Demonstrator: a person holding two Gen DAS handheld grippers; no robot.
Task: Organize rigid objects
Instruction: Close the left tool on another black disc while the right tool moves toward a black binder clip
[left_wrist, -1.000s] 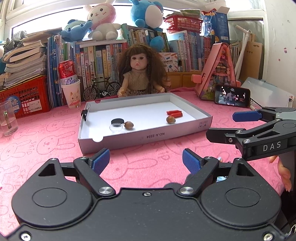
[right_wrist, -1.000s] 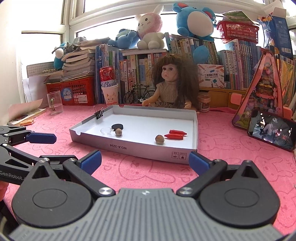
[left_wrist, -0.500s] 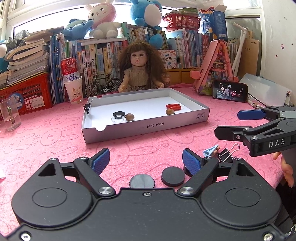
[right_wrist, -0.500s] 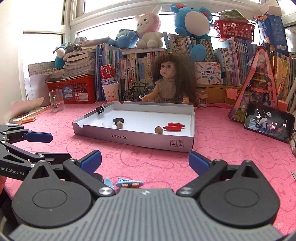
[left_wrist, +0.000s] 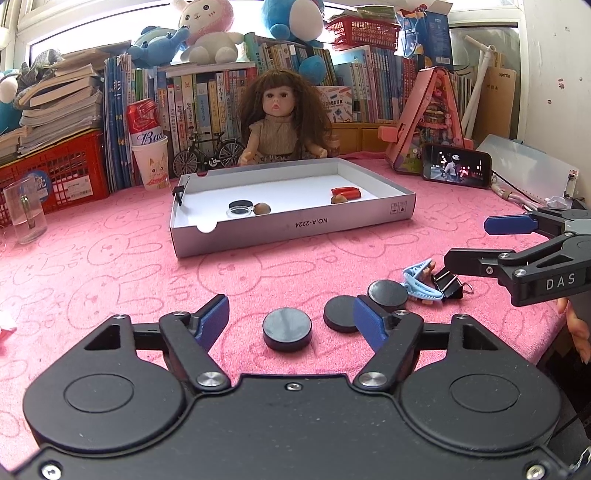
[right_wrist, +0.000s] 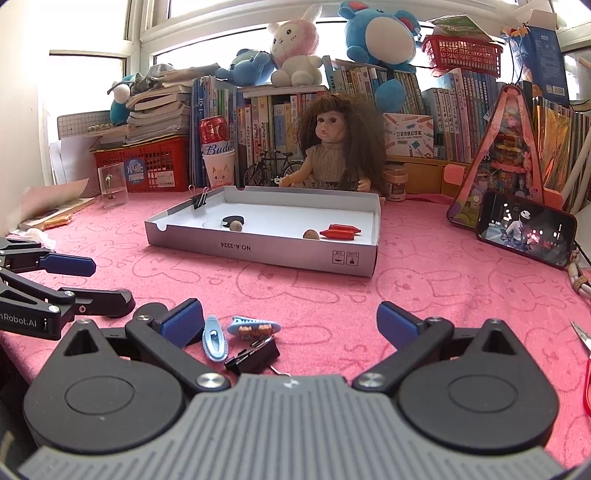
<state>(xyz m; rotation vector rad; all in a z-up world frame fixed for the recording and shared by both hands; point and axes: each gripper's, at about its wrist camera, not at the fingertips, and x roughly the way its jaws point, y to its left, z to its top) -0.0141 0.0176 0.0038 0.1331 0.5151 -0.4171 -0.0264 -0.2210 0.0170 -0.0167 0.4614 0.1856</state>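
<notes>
A white shallow box (left_wrist: 295, 229) (right_wrist: 266, 254) lies on the pink cloth, holding two nuts, a red piece and a small clear jar with a black lid. My left gripper (left_wrist: 291, 321) is open and empty, low over three black discs; one disc (left_wrist: 287, 328) lies between its fingers. My right gripper (right_wrist: 288, 325) is open and empty above two light-blue clips (right_wrist: 214, 338) and a black binder clip (right_wrist: 255, 356). Those clips also show in the left wrist view (left_wrist: 421, 280).
A doll (left_wrist: 282, 118), a bookshelf and plush toys stand behind the box. A phone (right_wrist: 524, 232) leans on a pink toy house at right. A glass (left_wrist: 26, 214), a can on a cup and a red crate stand at left. Red-handled scissors (right_wrist: 587, 369) lie at far right.
Both grippers have pulled back from the box toward the table's near edge. The discs and clips have come into view under them. Both stay open.
</notes>
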